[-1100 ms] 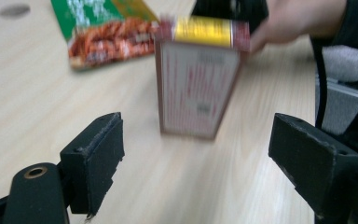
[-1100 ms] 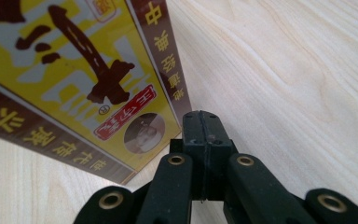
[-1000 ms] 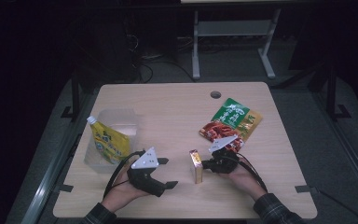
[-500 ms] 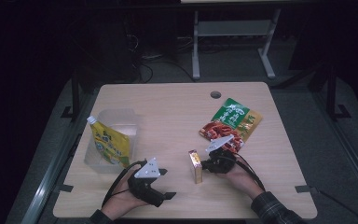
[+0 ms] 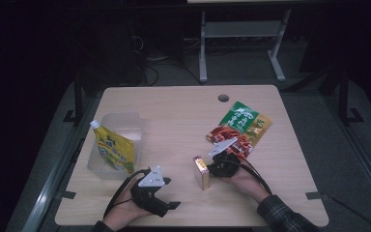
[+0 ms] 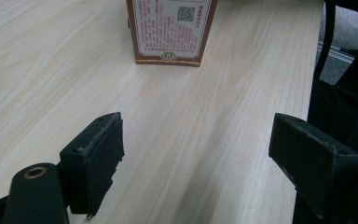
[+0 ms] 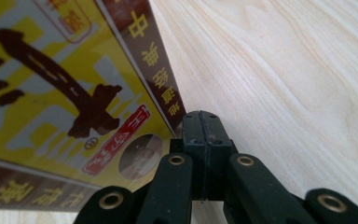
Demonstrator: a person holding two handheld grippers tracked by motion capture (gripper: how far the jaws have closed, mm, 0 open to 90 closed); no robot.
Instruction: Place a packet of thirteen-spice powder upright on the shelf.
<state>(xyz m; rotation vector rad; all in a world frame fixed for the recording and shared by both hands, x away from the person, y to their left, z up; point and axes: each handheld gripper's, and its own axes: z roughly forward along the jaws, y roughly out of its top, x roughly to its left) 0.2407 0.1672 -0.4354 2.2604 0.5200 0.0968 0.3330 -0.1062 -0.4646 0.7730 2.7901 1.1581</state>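
A small yellow and brown box (image 5: 202, 172) stands upright on the wooden table (image 5: 174, 111), near the front middle. My right gripper (image 5: 212, 168) lies just right of it, jaws shut on nothing. In the right gripper view the closed tips (image 7: 200, 116) sit against the lower edge of the box (image 7: 65, 88). My left gripper (image 5: 170, 194) rests near the table's front edge, left of the box, jaws open and pointing right. In the left gripper view the box's printed back (image 6: 170, 32) stands some way ahead of the open left gripper (image 6: 196, 126), with bare wood between the pads.
A clear plastic tub (image 5: 125, 125) at the left holds a yellow spouted pouch (image 5: 113, 152). A green packet (image 5: 241, 120) and a red packet (image 5: 228, 136) lie behind my right hand. A cable hole (image 5: 223, 98) sits near the far edge.
My left gripper has slid slightly toward the table's front edge. The right gripper and the box have stayed in place.
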